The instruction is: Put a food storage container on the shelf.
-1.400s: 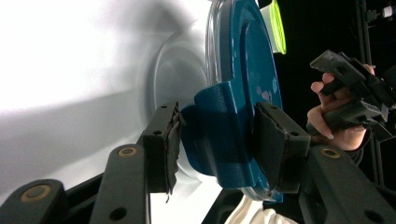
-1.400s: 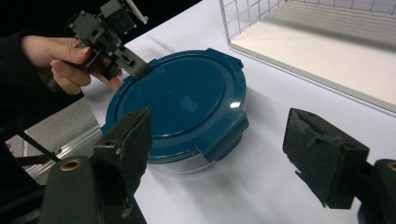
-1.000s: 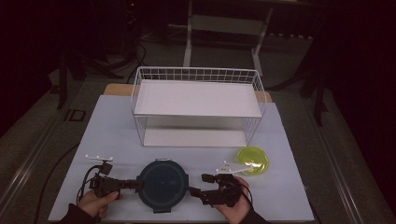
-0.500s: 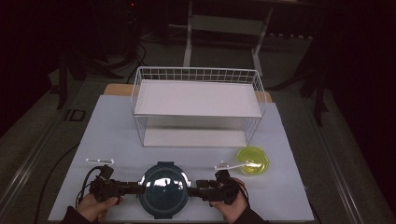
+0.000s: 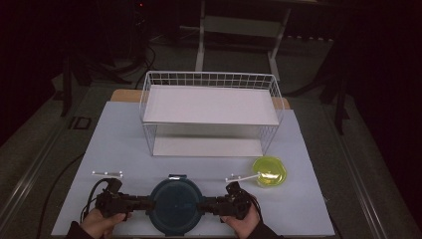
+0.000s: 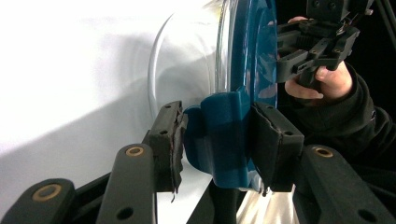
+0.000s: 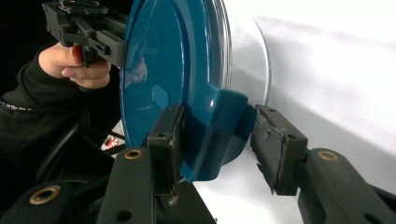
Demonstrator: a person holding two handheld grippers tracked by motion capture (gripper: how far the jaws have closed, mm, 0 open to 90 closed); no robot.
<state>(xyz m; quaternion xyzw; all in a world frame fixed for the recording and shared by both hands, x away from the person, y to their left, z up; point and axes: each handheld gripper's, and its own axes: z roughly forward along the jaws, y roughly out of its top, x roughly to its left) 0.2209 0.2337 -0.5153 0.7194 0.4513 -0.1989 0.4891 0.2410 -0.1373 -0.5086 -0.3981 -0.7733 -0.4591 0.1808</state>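
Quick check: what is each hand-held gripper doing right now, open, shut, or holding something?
Left hand-held gripper: shut on the blue lid's clip tab.
Right hand-held gripper: open around the opposite tab, one jaw touching, the other apart.

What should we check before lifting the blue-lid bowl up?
1. left gripper pinching the left lid tab: ok, both pads touch.
2. right gripper pinching the right lid tab: not ok, a gap at one pad.
3. Lid snapped onto the glass bowl: cannot tell.
4. yellow dish apart from the bowl: ok.
5. wire rack shelf free: ok.
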